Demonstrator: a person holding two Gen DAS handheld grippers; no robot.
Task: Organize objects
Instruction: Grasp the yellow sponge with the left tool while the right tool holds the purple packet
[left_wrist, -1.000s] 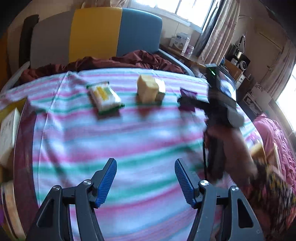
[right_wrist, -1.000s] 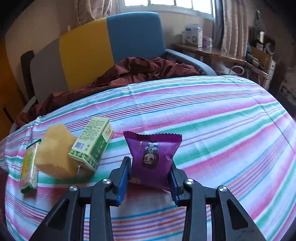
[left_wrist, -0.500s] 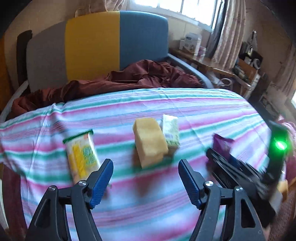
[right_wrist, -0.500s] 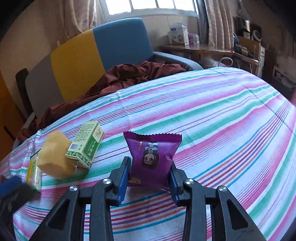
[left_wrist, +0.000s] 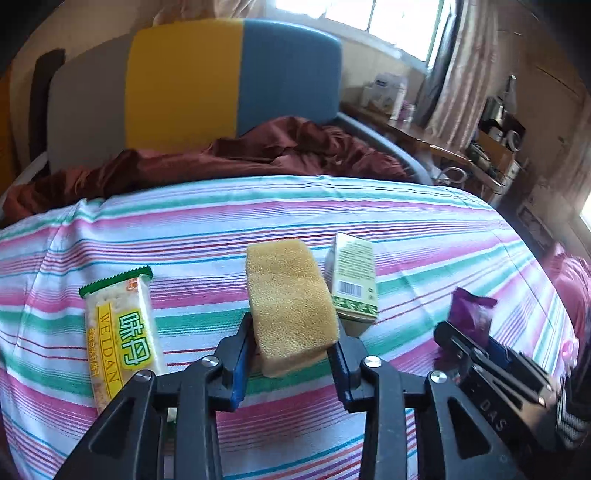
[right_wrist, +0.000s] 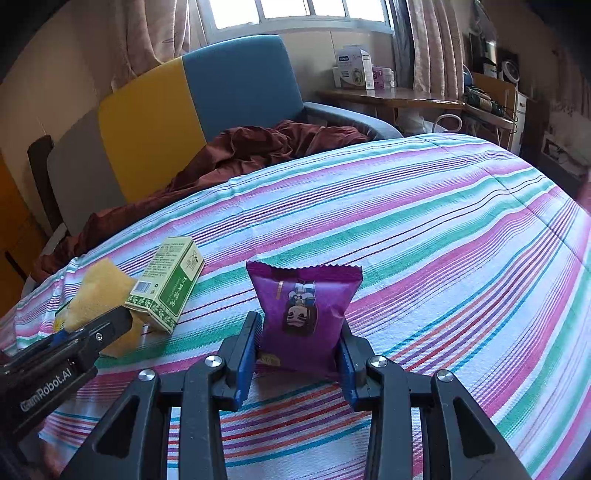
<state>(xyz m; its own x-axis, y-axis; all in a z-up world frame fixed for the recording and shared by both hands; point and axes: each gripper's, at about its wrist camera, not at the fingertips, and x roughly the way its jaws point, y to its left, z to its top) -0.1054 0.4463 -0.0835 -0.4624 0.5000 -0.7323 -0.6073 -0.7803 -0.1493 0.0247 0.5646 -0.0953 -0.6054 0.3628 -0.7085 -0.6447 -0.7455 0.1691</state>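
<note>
Yellow-wrapped and green-edged, the cracker packet (left_wrist: 120, 334) is lying farthest left on the striped cloth (left_wrist: 424, 236), its long axis running away from the camera and leaning slightly left. Just right of it, the left gripper (left_wrist: 293, 349) is closing its jaws on the tan sponge (left_wrist: 290, 299), whose near end is sitting between the blue pads while its long axis is pointing away toward the sofa (left_wrist: 236, 77). Being soft, the sponge is likely compressing, so a lift could let it sag or twist out. The green box (left_wrist: 352, 278) is touching or nearly touching the sponge's right side; I cannot tell which, and pulling the sponge up could be dragging or tipping it. Farthest right, the right gripper (right_wrist: 297, 349) is clamping the purple snack packet (right_wrist: 303, 301) by its lower sides, with the packet standing upright, serrated seam on top. A crinkly film bag is prone to slipping if the grip eases.
</note>
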